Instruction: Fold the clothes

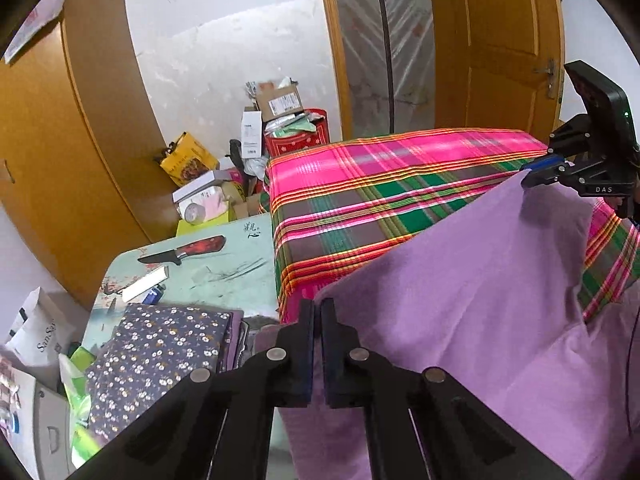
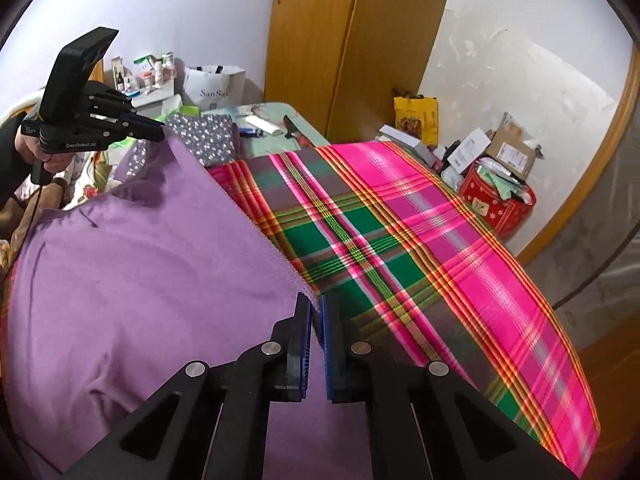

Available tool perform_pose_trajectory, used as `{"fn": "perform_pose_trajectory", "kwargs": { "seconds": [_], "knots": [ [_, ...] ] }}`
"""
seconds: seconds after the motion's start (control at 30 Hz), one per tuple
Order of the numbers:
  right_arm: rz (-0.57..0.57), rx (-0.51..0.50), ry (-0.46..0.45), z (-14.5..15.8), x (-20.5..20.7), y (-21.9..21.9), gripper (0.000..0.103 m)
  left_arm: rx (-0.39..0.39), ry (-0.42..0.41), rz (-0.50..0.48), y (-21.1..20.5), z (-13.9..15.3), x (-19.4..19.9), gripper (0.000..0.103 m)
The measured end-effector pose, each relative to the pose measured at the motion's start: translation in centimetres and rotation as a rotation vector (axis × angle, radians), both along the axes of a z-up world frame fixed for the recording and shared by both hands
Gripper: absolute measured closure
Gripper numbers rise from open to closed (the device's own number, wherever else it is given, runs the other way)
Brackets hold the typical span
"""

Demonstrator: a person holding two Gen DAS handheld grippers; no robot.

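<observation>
Holding a purple cloth stretched between two grippers

Pinching one corner each, the left gripper and the right gripper are both clamped tight on the purple cloth, raised above the plaid cover. The cloth's top edge runs taut from one set of jaws to the other, so its long axis lies across the bed, side to side between the two hands; the rest hangs down toward the person and drapes over the near part of the plaid. In the right wrist view a hand grips the left tool's handle.

Beyond the cloth the plaid cover lies flat and bare up to its far edge. Just beside it stands a pale green table carrying a folded floral fabric, a knife with a red handle and a lighter. A white paper bag sits at the table's near end. Farther off, boxes, a yellow bag and a red tin crowd the floor against the white wall, between wooden doors.
</observation>
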State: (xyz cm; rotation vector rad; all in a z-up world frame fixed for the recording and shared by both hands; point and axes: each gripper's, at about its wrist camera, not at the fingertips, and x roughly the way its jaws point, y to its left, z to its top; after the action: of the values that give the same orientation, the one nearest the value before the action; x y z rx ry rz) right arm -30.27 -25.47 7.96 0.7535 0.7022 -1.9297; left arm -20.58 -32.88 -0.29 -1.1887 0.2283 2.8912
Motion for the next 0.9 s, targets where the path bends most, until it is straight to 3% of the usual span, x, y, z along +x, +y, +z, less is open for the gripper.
{"fn": "perform_pose_trajectory", "kwargs": {
  "seconds": [0.27, 0.47, 0.7, 0.83, 0.9],
  "knots": [
    [0.02, -0.028, 0.039, 1.9, 5.6, 2.1, 0.097, 0.013, 0.044, 0.068, 0.6, 1.6, 4.6, 0.103],
    [0.029, -0.05, 0.039, 2.4, 9.0, 3.8, 0.099, 0.12, 0.062, 0.139, -0.3, 1.4, 7.7, 0.103],
    [0.037, -0.043, 0.009, 1.3, 11.6, 4.8, 0.1, 0.149, 0.014, 0.1, 1.5, 0.4, 7.4, 0.102],
    [0.036, -0.005, -0.044, -0.7, 11.5, 5.0, 0.099, 0.091, -0.02, 0.032, 3.5, 0.8, 5.4, 0.093],
    [0.026, -0.02, -0.082, -1.1, 10.8, 5.2, 0.093, 0.07, -0.033, -0.012, 4.5, 0.8, 4.1, 0.086]
  ]
}}
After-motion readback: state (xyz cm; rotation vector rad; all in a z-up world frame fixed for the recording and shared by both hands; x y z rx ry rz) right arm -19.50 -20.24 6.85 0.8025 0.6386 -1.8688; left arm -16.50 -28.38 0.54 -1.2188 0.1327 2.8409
